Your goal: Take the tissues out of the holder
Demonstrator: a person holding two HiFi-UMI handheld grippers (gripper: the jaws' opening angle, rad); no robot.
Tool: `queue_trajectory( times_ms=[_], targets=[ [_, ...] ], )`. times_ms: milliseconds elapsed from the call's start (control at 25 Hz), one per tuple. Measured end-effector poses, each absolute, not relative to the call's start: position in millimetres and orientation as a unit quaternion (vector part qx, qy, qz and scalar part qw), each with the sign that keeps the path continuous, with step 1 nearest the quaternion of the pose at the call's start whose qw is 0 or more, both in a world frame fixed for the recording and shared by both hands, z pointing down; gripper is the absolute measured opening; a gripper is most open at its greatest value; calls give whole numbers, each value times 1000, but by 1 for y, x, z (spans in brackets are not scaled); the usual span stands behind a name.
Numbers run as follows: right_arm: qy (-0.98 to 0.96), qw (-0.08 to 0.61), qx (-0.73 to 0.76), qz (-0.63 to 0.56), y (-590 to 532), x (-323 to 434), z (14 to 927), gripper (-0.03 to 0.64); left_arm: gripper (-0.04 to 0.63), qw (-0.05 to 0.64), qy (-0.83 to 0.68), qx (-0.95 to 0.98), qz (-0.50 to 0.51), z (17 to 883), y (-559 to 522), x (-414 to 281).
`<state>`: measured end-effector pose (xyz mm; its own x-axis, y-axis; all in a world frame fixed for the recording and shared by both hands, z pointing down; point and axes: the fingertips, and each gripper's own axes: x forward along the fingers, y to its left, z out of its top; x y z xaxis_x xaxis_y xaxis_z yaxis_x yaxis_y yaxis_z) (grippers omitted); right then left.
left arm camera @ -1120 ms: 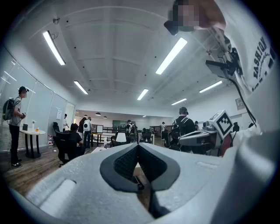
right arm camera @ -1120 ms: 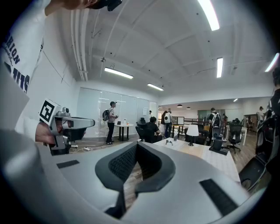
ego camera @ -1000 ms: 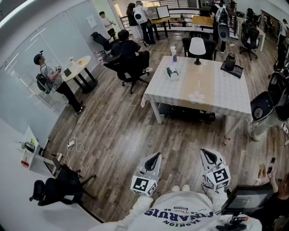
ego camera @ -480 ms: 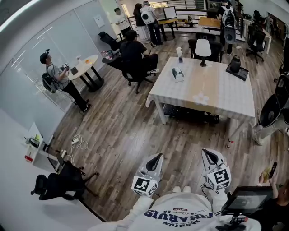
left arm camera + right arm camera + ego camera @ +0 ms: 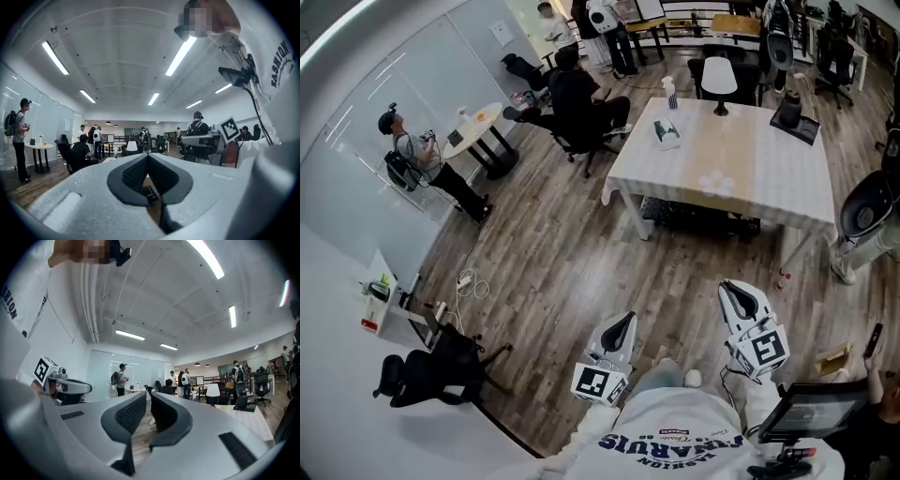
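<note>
Head view steeply down; gripper views level, sharing distant table.

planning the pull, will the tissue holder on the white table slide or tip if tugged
The tissue holder looks small, so probably light; it may slide on the smooth tablecloth. Its low, flat shape makes tipping unlikely, though it is distant.

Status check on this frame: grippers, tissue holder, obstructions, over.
Left gripper shut, empty; right gripper shut, empty. Tissue holder untouched on table, far across the floor. Seated person by the table's corner.
</note>
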<state>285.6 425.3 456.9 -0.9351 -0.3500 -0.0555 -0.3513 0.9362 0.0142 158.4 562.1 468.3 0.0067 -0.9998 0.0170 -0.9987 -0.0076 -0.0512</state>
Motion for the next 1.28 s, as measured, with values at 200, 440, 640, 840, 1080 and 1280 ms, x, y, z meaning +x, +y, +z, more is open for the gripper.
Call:
queue_trajectory(
  times_ms=[200,440,640,840,1080,1280],
  targets=[
    [991,36,-123,-23,418,274,456,273,5,34,698,-715,-22,454,551,162],
    [994,0,-109,-25,407,259,473,273,5,38,685,-728,-15,456,523,160],
    [988,11,-123,-88,384,243,486,252,5,33,678,-735,-5,459,496,139],
    [983,7,-151,-103,341,218,493,146,5,31,671,-741,3,461,456,106],
    [981,-56,-169,-81,288,169,504,26,5,25,660,-751,11,461,404,55],
    [985,-63,-162,-22,265,128,485,6,5,14,654,-756,19,461,363,11]
  ],
)
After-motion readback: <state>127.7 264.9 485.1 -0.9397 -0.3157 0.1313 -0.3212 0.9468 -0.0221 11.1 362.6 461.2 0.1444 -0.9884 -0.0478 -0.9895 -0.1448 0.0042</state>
